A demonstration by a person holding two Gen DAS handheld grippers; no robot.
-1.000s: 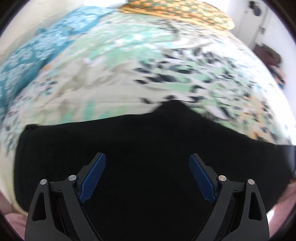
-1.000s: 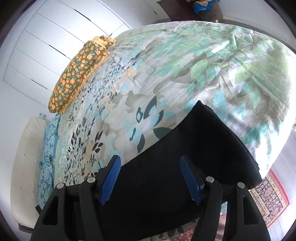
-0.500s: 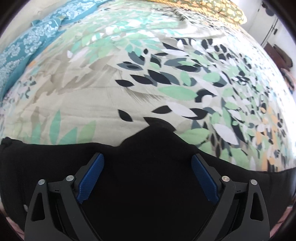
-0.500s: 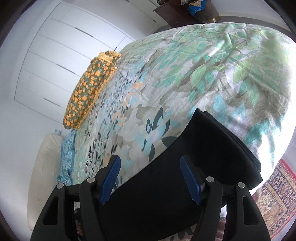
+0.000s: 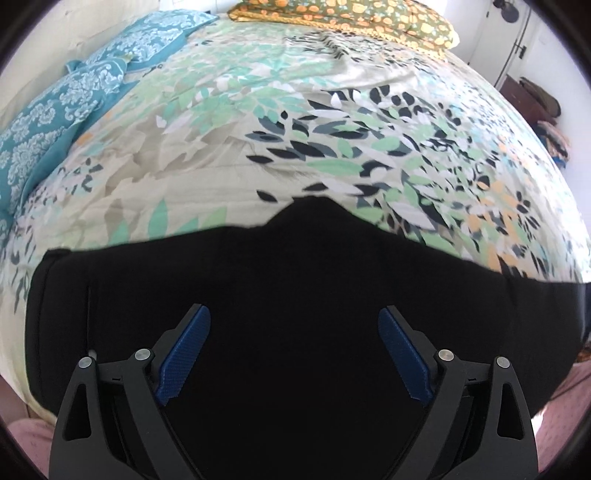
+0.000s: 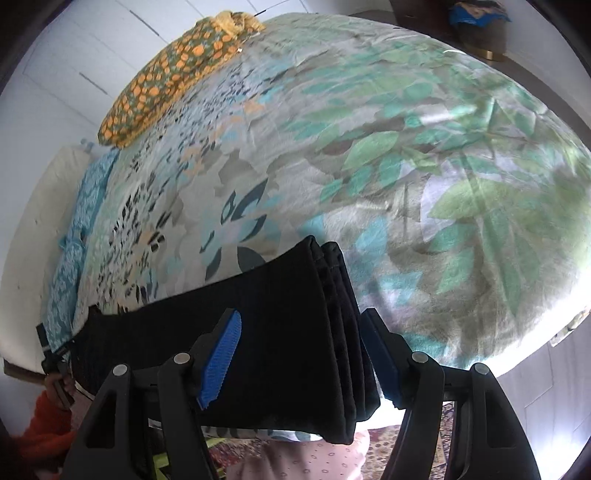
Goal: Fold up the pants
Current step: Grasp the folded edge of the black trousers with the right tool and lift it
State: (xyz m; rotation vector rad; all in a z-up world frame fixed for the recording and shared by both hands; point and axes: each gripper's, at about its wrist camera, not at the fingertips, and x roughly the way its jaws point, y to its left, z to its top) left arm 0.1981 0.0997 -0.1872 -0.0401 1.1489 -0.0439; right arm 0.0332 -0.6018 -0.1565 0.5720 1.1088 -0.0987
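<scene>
The black pants (image 5: 288, 295) lie flat along the near edge of the bed, one leg stacked on the other. In the left wrist view my left gripper (image 5: 294, 354) is open and empty above the pants' middle, below the pointed crotch. In the right wrist view the pants (image 6: 266, 332) show their stacked leg ends, layered edges to the right. My right gripper (image 6: 306, 354) is open, its blue pads (image 6: 220, 358) on either side of that end, not closed on it.
The bed wears a leaf-patterned cover (image 5: 295, 129). An orange-patterned pillow (image 5: 347, 14) lies at the head, a teal patterned cloth (image 5: 74, 99) at the left. A dresser (image 6: 476, 29) stands beyond the bed. A rug (image 6: 388, 450) shows below its edge.
The left gripper has pulled back and up, showing more of the pants. The right gripper has moved to the leg ends, which now sit between its pads. Both stay open.
</scene>
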